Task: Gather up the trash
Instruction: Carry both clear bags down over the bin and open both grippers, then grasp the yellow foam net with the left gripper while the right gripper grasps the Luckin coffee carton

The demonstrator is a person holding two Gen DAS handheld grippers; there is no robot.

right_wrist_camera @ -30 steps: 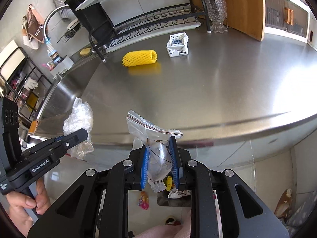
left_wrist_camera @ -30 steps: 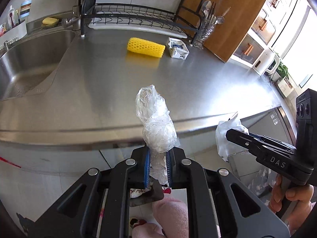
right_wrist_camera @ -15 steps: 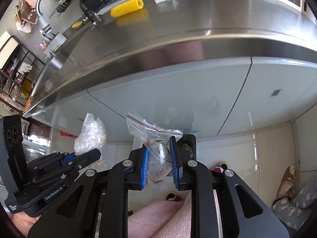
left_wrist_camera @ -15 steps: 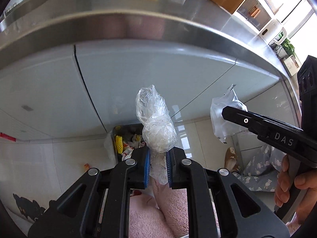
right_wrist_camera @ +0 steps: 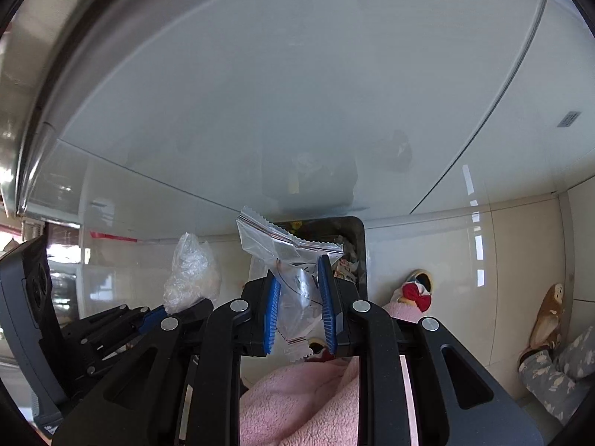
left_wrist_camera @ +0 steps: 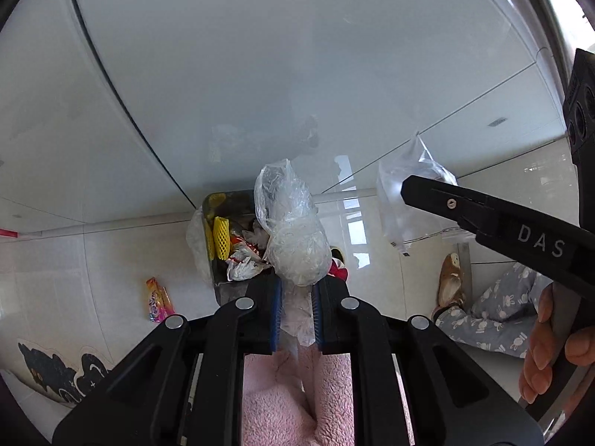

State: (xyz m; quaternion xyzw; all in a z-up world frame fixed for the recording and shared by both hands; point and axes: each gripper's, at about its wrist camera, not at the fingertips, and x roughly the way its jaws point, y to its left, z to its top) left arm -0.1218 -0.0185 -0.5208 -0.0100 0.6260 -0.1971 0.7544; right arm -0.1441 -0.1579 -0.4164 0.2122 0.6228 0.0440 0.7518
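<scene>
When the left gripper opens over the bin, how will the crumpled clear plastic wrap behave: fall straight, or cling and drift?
The crumpled plastic wrap looks thin and airy, so probably very light; it may drift rather than drop into the trash bin. Its tail is pinched in the left gripper, so the film might cling briefly.

Floor (left_wrist_camera: pixel 111 260): glossy pale tile; meets white cabinet fronts
Trash bin (left_wrist_camera: pixel 223 290): stands on the tile by the cabinets; holds wrappers and yellow foam netting
Snack wrapper (left_wrist_camera: pixel 159 300): lies flat left of the bin
Slipper (left_wrist_camera: pixel 448 278): rests on the tile at right
</scene>
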